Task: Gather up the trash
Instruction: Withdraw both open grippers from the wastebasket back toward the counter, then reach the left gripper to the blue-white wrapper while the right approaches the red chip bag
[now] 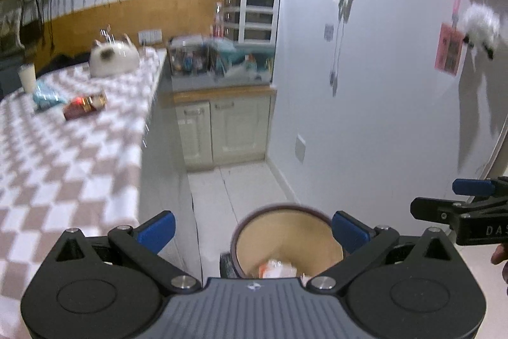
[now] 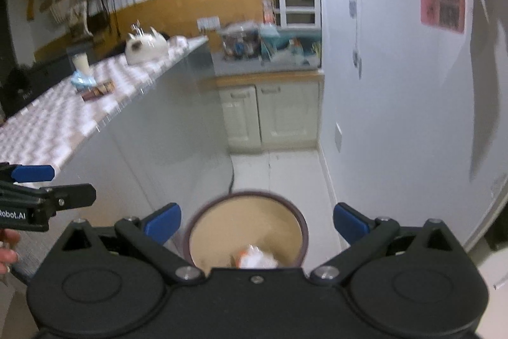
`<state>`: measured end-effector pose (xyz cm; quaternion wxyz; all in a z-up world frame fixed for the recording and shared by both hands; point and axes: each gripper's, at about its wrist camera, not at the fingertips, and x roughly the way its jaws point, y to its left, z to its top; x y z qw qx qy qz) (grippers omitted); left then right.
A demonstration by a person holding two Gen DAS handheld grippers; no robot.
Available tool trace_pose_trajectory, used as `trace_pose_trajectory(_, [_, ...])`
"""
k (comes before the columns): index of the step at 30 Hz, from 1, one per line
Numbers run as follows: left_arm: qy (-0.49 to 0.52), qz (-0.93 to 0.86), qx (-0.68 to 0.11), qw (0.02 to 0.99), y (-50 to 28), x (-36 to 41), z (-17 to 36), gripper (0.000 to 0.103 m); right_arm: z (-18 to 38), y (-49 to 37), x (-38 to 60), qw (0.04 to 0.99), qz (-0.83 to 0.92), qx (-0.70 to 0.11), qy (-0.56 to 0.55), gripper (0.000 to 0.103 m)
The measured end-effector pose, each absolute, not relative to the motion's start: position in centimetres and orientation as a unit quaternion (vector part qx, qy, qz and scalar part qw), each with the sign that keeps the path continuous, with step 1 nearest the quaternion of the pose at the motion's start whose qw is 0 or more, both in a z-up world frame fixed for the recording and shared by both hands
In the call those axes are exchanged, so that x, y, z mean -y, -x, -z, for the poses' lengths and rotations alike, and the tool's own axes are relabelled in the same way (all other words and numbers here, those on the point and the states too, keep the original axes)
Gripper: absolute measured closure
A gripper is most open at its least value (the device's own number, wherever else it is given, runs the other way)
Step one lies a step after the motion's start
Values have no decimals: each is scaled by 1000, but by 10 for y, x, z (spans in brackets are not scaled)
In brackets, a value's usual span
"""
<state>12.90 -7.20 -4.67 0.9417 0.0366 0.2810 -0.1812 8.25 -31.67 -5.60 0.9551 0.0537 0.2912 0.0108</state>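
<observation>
A round bin with a dark rim (image 1: pixel 287 239) (image 2: pixel 246 231) stands on the floor below both grippers, with white and orange crumpled trash (image 1: pixel 276 269) (image 2: pixel 254 256) inside. My left gripper (image 1: pixel 254 229) is open and holds nothing. My right gripper (image 2: pixel 257 221) is also open and hangs over the bin with nothing in it. On the checkered counter (image 1: pixel 63 154) (image 2: pixel 47 123) lie a dark red packet (image 1: pixel 84 105) (image 2: pixel 98 91) and a light blue wrapper (image 1: pixel 46 96) (image 2: pixel 83 80). The right gripper shows at the right edge of the left wrist view (image 1: pixel 460 205).
A white cat (image 1: pixel 112 57) (image 2: pixel 146 46) lies at the counter's far end, a white cup (image 1: pixel 28 77) (image 2: pixel 81 61) near the wrappers. Cream cabinets (image 1: pixel 222 129) with a cluttered top stand ahead. A white wall (image 1: pixel 381 100) closes the right side. White floor tiles (image 1: pixel 241 189) run between.
</observation>
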Motion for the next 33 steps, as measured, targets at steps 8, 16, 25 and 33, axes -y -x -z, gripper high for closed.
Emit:
trace_pose_trajectory(8, [-46, 159, -220, 961, -132, 36, -4, 0, 12, -94, 291, 970, -41, -234, -49, 0])
trace_pose_trajectory(16, [-55, 131, -198, 970, -154, -7, -34, 0, -20, -124, 245, 975, -81, -202, -41, 0])
trace_pose_trajectory(25, [-67, 95, -175, 978, -205, -66, -64, 0, -39, -171, 182, 973, -116, -192, -45, 0])
trace_pose_trajectory(33, [-49, 72, -173, 981, -277, -117, -83, 0, -47, -219, 129, 967, -157, -195, -46, 0])
